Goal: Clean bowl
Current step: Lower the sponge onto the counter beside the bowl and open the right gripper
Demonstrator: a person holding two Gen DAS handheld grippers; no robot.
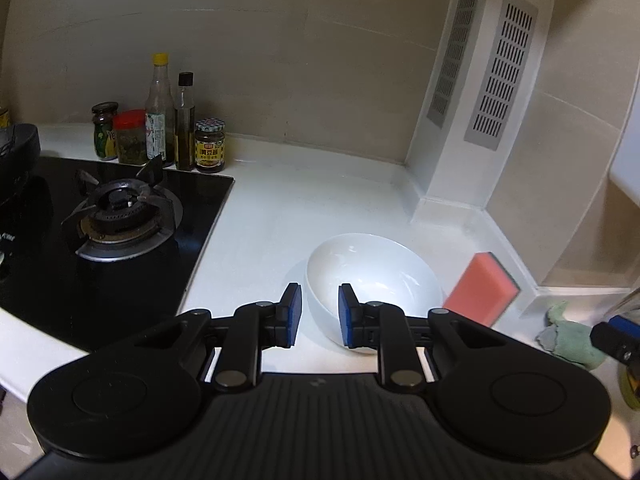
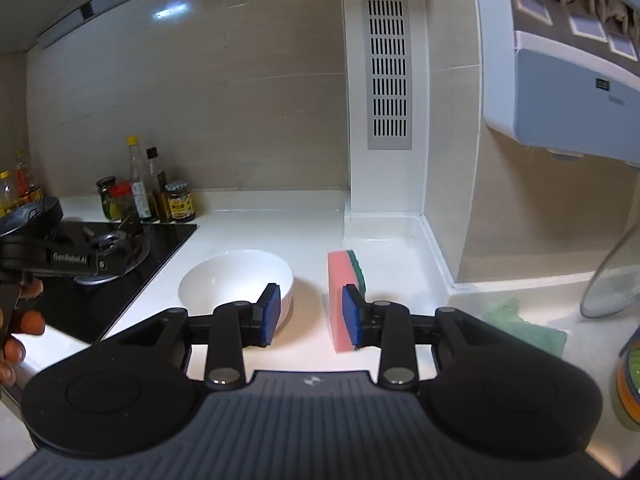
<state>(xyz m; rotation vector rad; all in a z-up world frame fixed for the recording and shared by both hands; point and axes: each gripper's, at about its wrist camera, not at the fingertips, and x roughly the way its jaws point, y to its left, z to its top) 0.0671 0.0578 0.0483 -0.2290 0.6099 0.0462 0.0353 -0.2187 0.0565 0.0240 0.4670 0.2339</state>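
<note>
Right wrist view: white counter (image 2: 256, 220), empty white bowl (image 2: 236, 280) upright on it beside the stove (image 2: 120, 248). Pink-green sponge (image 2: 346, 280) just right of bowl. Right gripper (image 2: 311, 316) fingers wide, sponge against right pad. Left gripper (image 1: 318, 316) fingers wide, straddling bowl rim.
</note>
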